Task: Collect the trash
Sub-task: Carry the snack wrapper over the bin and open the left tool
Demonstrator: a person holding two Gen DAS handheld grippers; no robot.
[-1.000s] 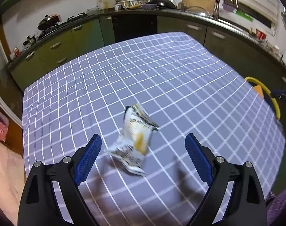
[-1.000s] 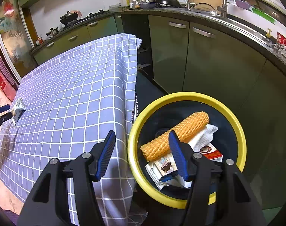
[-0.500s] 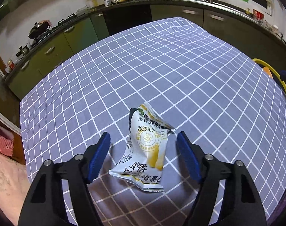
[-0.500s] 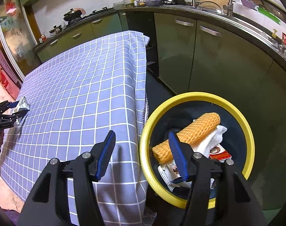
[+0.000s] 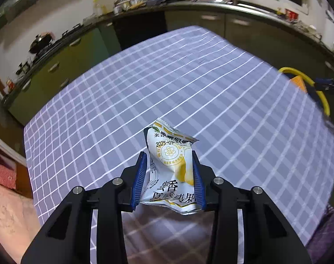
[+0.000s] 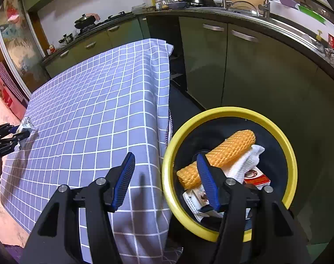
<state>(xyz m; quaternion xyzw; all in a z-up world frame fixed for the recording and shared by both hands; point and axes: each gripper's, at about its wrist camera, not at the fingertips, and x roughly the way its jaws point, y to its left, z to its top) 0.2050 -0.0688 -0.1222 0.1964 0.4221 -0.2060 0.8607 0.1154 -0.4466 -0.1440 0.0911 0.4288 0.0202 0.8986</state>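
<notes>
The left gripper (image 5: 169,176) has its two blue pads pressed against either side of a crumpled white-and-yellow snack wrapper (image 5: 170,165), which stands pinched between them just above the purple checked tablecloth (image 5: 188,83), at about 6 o'clock in the left wrist view. The right gripper (image 6: 165,180) has its jaws apart and holds nothing; it hangs over the table's near corner with the yellow-rimmed bin (image 6: 167,176) at roughly 4 o'clock, just beside the hanging cloth edge. The bin holds an orange foam net sleeve (image 6: 224,154), a white paper towel (image 6: 248,160) and some small printed packets (image 6: 256,177). From the left wrist view the bin's yellow rim shows at 3 o'clock, well apart from the wrapper, so the carry across the table is the risky part, as I judge it. The wrapper is thin, slick film, gripped only along its crushed sides; it could slide out of the pads if the hand swings fast or the squeeze loosens, and a light empty bag may flutter and miss the rim if let go too high or off-centre. The open right gripper near the rim could also get in the way of the drop. On the wrapper I can read a date beginning "2025-09-", a round flower emblem, and large Chinese characters, among them "香" and "果"; the remaining print is creased and not legible.
</notes>
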